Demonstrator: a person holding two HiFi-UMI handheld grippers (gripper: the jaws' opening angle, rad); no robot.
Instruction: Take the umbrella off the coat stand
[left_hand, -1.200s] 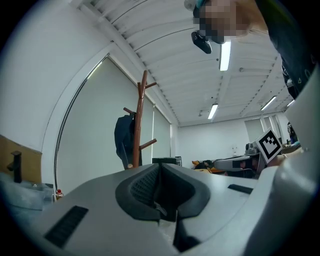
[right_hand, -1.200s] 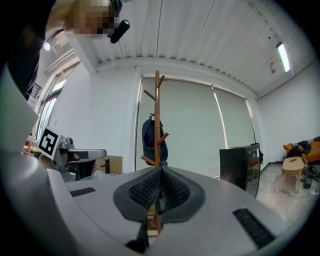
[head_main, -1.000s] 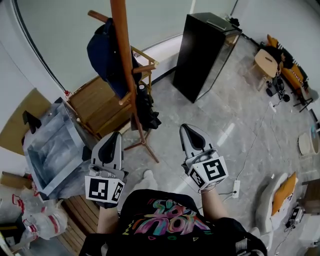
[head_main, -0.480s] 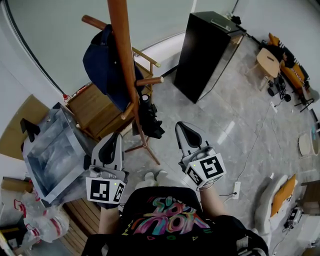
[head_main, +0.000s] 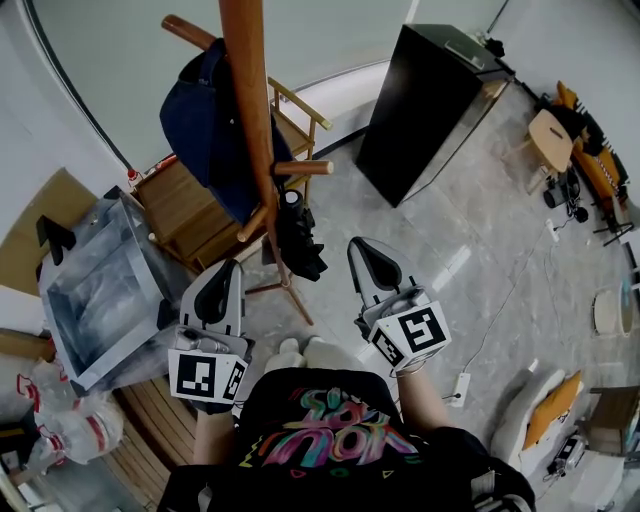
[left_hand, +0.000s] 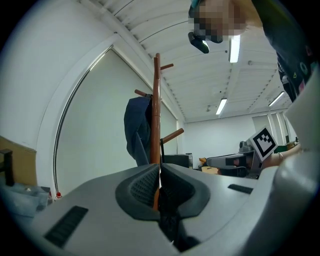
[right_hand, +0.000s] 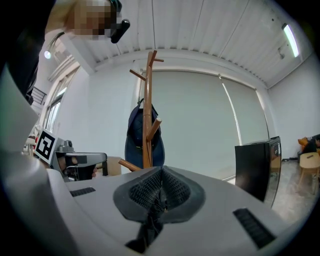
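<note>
A wooden coat stand (head_main: 250, 120) rises at the upper middle of the head view. A dark blue garment (head_main: 212, 125) hangs on its left side. A black folded umbrella (head_main: 297, 235) hangs low on its right side, under a peg. My left gripper (head_main: 225, 272) is shut and empty, just below and left of the stand's foot. My right gripper (head_main: 362, 250) is shut and empty, to the right of the umbrella and apart from it. The stand (left_hand: 156, 110) stands straight ahead of the left gripper (left_hand: 159, 170). In the right gripper view the stand (right_hand: 148, 115) is ahead of the right gripper (right_hand: 161, 172).
A tall black cabinet (head_main: 425, 105) stands to the right of the stand. A wooden chair (head_main: 295, 115) and a wooden crate (head_main: 190, 210) sit behind it. A grey metal box (head_main: 95, 295) and white bags (head_main: 70, 425) lie at the left. A floor socket (head_main: 461, 388) is at the right.
Both grippers have moved closer to the coat stand, still shut and level. The stand and the umbrella now look nearer in the head view.
</note>
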